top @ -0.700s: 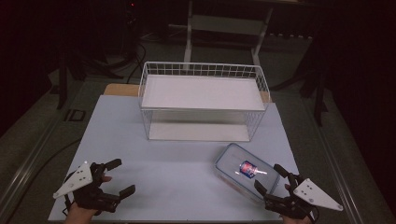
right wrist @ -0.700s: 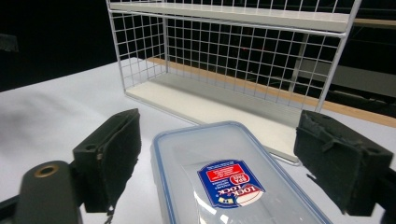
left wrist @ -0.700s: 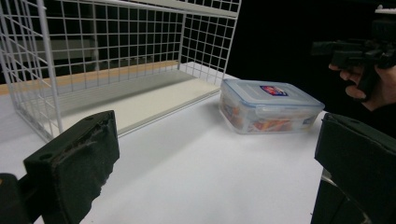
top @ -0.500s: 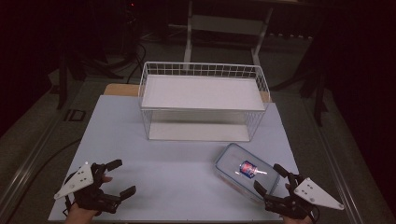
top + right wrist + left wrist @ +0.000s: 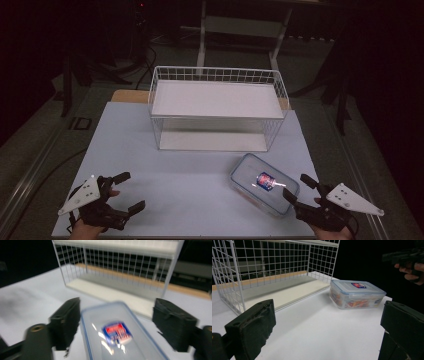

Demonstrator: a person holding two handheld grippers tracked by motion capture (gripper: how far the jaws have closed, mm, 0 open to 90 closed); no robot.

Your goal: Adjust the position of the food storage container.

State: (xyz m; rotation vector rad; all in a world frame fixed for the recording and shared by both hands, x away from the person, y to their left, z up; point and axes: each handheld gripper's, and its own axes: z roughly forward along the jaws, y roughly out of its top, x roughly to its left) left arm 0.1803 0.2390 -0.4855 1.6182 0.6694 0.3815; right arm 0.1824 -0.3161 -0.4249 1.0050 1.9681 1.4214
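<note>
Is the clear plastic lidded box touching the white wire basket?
Apart. In the high view, a strip of bare white table separates the clear plastic lidded box from the white wire basket; the left gripper view shows the same gap.

A white wire rack (two shelves) stands on the white table.

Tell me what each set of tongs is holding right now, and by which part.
Nothing is held. The left tongs stand open over bare table. The right tongs are open around the near end of the lidded food container, pads not yet pressing on it.
</note>
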